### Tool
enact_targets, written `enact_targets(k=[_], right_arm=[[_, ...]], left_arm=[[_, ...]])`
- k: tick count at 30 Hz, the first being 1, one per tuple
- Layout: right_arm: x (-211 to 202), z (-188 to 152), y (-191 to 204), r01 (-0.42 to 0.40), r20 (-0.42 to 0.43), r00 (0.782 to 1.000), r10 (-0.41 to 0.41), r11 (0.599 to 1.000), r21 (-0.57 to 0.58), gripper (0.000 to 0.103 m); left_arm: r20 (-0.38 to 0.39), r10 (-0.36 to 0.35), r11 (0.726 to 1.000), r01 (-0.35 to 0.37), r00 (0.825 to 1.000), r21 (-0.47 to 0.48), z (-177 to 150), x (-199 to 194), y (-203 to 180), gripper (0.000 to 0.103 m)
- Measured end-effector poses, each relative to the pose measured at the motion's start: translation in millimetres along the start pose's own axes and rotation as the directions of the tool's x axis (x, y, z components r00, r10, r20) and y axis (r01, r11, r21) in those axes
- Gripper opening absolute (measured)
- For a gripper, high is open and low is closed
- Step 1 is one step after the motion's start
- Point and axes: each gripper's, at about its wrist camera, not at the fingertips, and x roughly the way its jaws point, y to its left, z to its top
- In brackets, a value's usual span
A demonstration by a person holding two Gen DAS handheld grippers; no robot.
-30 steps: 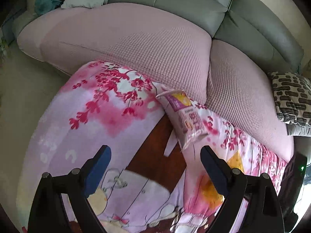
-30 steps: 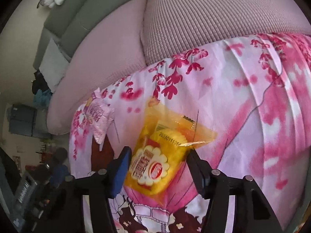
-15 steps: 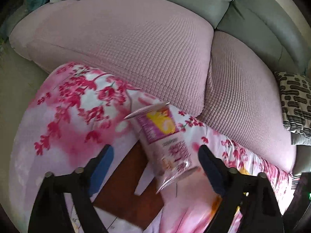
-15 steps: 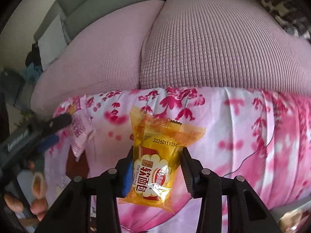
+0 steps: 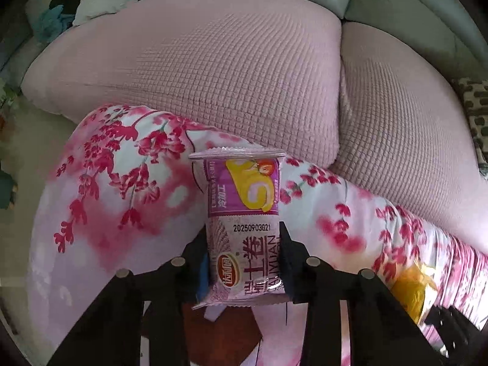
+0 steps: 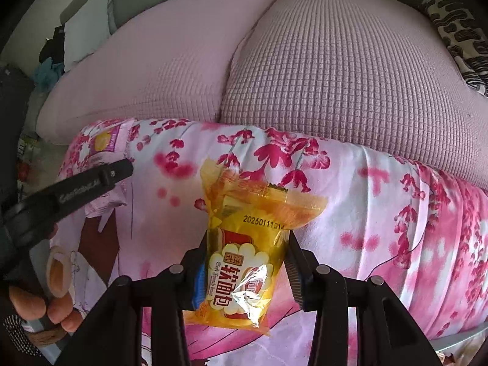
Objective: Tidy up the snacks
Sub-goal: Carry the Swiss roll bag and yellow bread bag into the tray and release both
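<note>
Snacks: we've got both pinched — purple pkt [image 5: 244, 231] in left fingers [image 5: 244, 262], yellow pkt [image 6: 244, 262] in right fingers [image 6: 245, 268], over floral blanket [image 6: 381, 213], sofa [image 6: 305, 61] at 12. Placing's left; no container visible.

blanket [image 6: 366, 201]: spread in front of sofa seat cushions [image 6: 305, 61] | soft bread packet [image 6: 244, 262]: over blanket, between jaws of right gripper [image 6: 245, 270] | roll cake packet [image 5: 244, 231]: over blanket, between jaws of left gripper [image 5: 244, 262], left of soft bread packet | patterned pillow [image 6: 460, 36]: on sofa, right of blanket
</note>
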Motion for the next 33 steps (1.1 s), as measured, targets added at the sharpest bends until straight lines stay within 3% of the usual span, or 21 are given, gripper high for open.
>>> enact_targets(k=[8,17,24,29,33], right_arm=[[10,-7,12,0.038,-0.015,0.999,-0.039,0.999,-0.035,0.046],[5,-24,17,0.078,-0.029,0.996,-0.080,0.995,-0.061,0.042],[-16,-41,11,0.029,-0.033,0.999,-0.029,1.000,-0.008,0.042],[-46,-67,2,-0.034,0.010,0.999,0.034,0.999,0.020,0.042],[-69,-99,-3,-0.083,0.050,0.995,0.081,0.996,0.032,0.042]], left_arm=[[0.018,-0.044,0.998,0.044,0.999,0.034,-31,-16,3,0.039],[0.024,-0.053,0.998,0.054,0.998,-0.027,-58,-26,16,0.039],[0.045,-0.060,0.997,0.062,0.997,-0.053,-68,-47,21,0.039],[0.130,-0.059,0.995,0.069,0.990,-0.071,-88,-82,25,0.039],[0.168,-0.116,0.984,0.137,0.979,-0.118,-111,-102,28,0.039]])
